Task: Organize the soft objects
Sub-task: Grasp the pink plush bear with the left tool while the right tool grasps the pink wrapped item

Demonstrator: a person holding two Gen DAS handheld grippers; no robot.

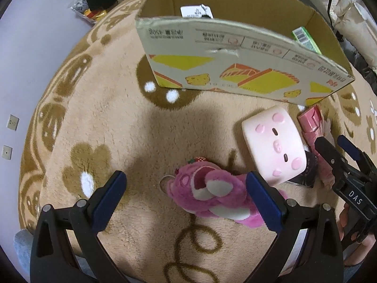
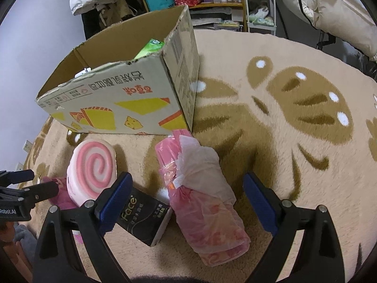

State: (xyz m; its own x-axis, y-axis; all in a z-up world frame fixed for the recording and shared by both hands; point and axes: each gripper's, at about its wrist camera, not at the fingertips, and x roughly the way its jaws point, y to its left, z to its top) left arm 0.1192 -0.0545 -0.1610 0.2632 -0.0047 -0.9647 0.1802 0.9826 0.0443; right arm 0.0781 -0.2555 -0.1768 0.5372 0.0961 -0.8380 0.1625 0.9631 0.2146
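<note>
A pink plush bear (image 1: 212, 193) lies on the rug between the fingers of my open left gripper (image 1: 188, 200), nearer the right finger. A white-and-pink pig cushion (image 1: 274, 141) leans beside it; its swirl end shows in the right wrist view (image 2: 94, 167). My open right gripper (image 2: 188, 202) hovers over a pink wrapped bundle (image 2: 202, 195) and a black tissue pack (image 2: 143, 217). The right gripper also shows in the left wrist view (image 1: 334, 146). An open cardboard box (image 1: 235, 70) stands behind, also seen in the right wrist view (image 2: 122, 94).
A beige rug with brown patterns (image 2: 294, 141) covers the floor. The box holds a green pack (image 1: 306, 37) and a white item (image 1: 195, 11). Shelves and a trolley (image 2: 259, 7) stand behind, with white jackets (image 2: 329, 7) at the right.
</note>
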